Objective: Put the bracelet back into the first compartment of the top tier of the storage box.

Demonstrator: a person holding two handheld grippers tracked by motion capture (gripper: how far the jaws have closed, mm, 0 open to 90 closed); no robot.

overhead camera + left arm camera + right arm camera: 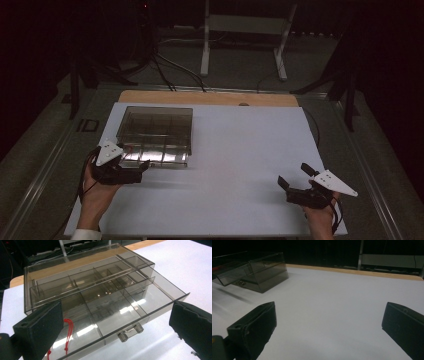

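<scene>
A smoky clear plastic box (pixel 156 125) sits at the left rear of the white table top (pixel 240 150). Its divided drawer (pixel 117 312) is pulled out toward me, with a small handle (pixel 130 332) on its front. A red cord (pixel 68 333) lies in a front compartment of the drawer. My left gripper (pixel 141 169) is open just in front of the drawer, its jaws (pixel 115 315) wide apart on either side of the handle and holding nothing. My right gripper (pixel 293 174) is open and empty over bare table at the front right, with the box (pixel 262 270) far off to its left.
A wooden board edge (pixel 210 97) runs along the back of the table. Behind it stand a white metal frame (pixel 245 30) and dark cables (pixel 165 70) on the floor. Dark stand legs (pixel 345 85) flank the table's right side.
</scene>
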